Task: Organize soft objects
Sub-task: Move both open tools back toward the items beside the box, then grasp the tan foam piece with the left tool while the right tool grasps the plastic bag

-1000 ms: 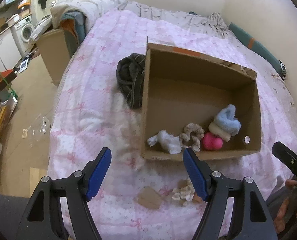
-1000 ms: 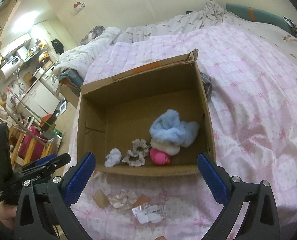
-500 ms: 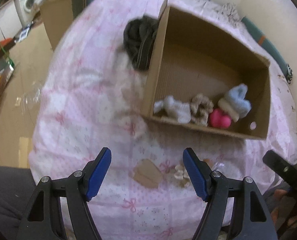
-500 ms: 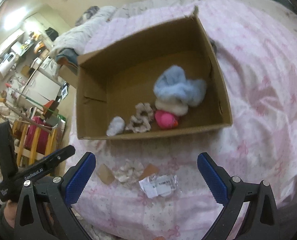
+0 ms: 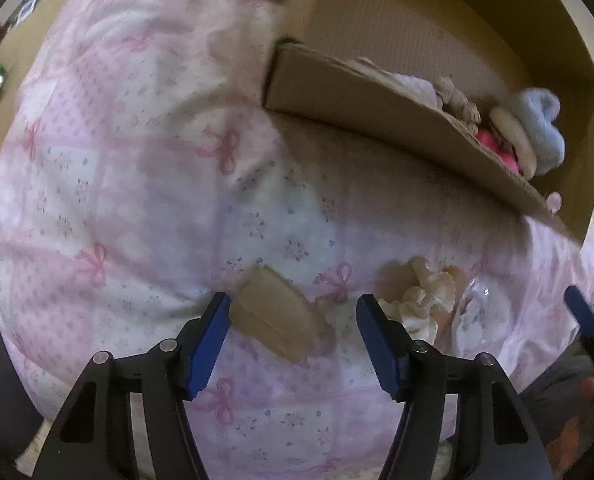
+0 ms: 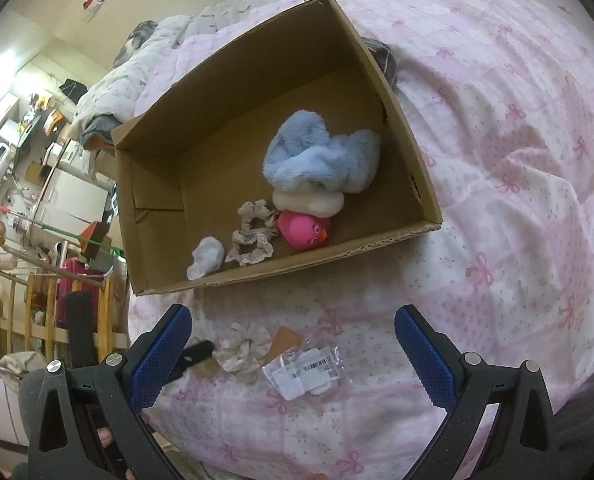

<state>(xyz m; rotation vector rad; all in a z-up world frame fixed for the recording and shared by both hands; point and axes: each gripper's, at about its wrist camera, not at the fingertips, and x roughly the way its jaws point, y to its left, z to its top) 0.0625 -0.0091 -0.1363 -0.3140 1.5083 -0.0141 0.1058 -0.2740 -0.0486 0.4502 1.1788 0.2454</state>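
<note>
A cardboard box (image 6: 413, 184) sits on the pink bedspread. It holds a blue fluffy item (image 6: 317, 156), a cream item under it, a pink toy (image 6: 303, 230), a floral scrunchie (image 6: 251, 236) and a small white piece (image 6: 207, 258). The box also shows in the left wrist view (image 5: 397, 120). A cream scrunchie (image 5: 421, 300) lies on the bed in front of the box, also in the right wrist view (image 6: 243, 344). My left gripper (image 5: 293, 332) is open, low over a tan card (image 5: 273, 314), just left of the scrunchie. My right gripper (image 6: 293, 356) is open above the scrunchie.
A clear plastic packet with a barcode label (image 6: 305, 368) and a tan card (image 6: 285, 338) lie beside the scrunchie. A dark garment (image 6: 383, 58) lies behind the box. The bed edge drops to the floor and cluttered furniture (image 6: 57, 208) on the left.
My left gripper has dropped low and forward toward the card and cream scrunchie. My right gripper has tilted down over the same spot. Both stay open.
</note>
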